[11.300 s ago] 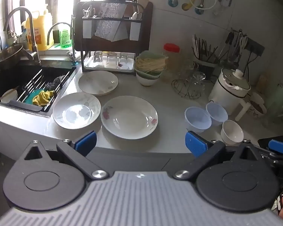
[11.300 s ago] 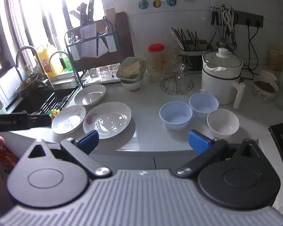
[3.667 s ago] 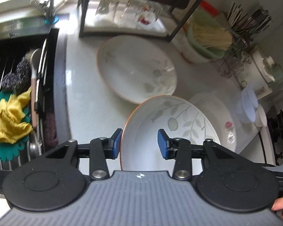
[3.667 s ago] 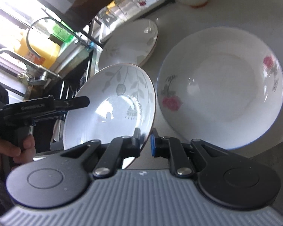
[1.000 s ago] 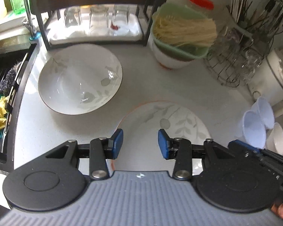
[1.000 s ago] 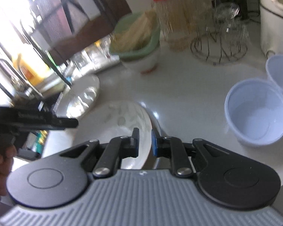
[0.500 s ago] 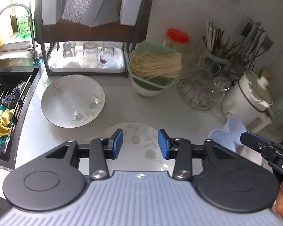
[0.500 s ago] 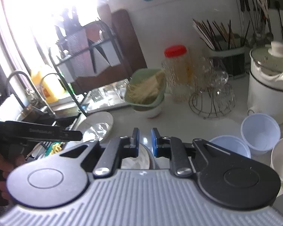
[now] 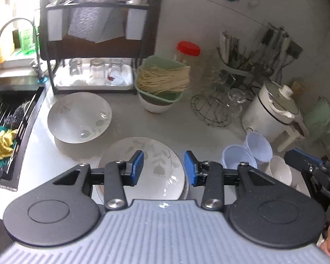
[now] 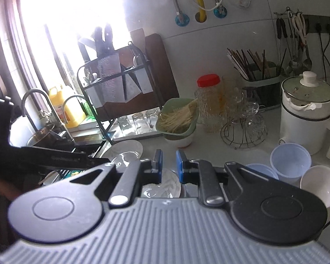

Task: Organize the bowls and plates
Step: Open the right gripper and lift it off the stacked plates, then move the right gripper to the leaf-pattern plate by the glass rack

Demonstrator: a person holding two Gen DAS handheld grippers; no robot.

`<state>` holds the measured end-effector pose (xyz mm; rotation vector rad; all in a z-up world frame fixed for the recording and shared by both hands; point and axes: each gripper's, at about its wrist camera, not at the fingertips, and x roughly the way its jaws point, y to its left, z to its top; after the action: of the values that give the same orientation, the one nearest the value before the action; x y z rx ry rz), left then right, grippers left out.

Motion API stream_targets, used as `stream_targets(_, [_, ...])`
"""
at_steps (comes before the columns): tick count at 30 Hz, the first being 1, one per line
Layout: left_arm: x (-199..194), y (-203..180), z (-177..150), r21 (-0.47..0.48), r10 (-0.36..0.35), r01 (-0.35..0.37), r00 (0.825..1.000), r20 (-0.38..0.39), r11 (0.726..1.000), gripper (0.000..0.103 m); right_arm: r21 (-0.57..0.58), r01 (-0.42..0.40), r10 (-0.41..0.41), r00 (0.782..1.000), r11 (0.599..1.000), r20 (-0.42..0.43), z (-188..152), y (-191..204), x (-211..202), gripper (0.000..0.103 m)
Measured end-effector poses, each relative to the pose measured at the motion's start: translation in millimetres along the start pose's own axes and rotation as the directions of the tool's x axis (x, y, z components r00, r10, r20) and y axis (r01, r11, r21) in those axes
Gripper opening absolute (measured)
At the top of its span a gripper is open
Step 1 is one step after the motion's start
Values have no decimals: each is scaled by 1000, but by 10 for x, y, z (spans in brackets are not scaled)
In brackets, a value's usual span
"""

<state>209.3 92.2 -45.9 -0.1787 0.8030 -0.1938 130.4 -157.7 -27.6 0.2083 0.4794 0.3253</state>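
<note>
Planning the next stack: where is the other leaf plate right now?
In the left wrist view the leaf plate sits on the counter at left, between the sink and the noodle bowl, just before the glass rack.

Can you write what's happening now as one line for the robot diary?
leaf plate stacked | second leaf plate by sink | left tongs open | right tongs empty

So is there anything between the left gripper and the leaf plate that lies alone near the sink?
Nothing visible. Bare counter lies between the left gripper and the lone leaf plate; the stacked plate sits directly under the fingers, to the right of that path.
</note>
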Motion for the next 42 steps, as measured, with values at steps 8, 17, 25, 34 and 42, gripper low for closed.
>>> stream_targets(8, [-105, -35, -115, -27, -10, 10, 1000, 0, 1000, 46, -11, -10, 10, 1000, 1000, -29, -160, 17, -143, 17])
stream_targets(17, [-194, -78, -242, -50, -12, 12, 1000, -10, 999, 46, -18, -1, 0, 999, 1000, -48, -238, -51, -201, 17])
stream_targets(25, [-261, -69, -349, -72, 5, -6, 1000, -19, 997, 46, -34, -10, 7, 997, 999, -71, -282, -76, -213, 17])
stream_targets(34, [-220, 57, -303, -94, 42, -45, 999, -31, 995, 49, -41, -49, 45, 996, 998, -83, -258, -33, -80, 17])
stream_targets(42, [-70, 213, -157, -97, 54, -59, 997, -48, 994, 55, -32, -44, 41, 995, 999, -96, -223, 4, 109, 17])
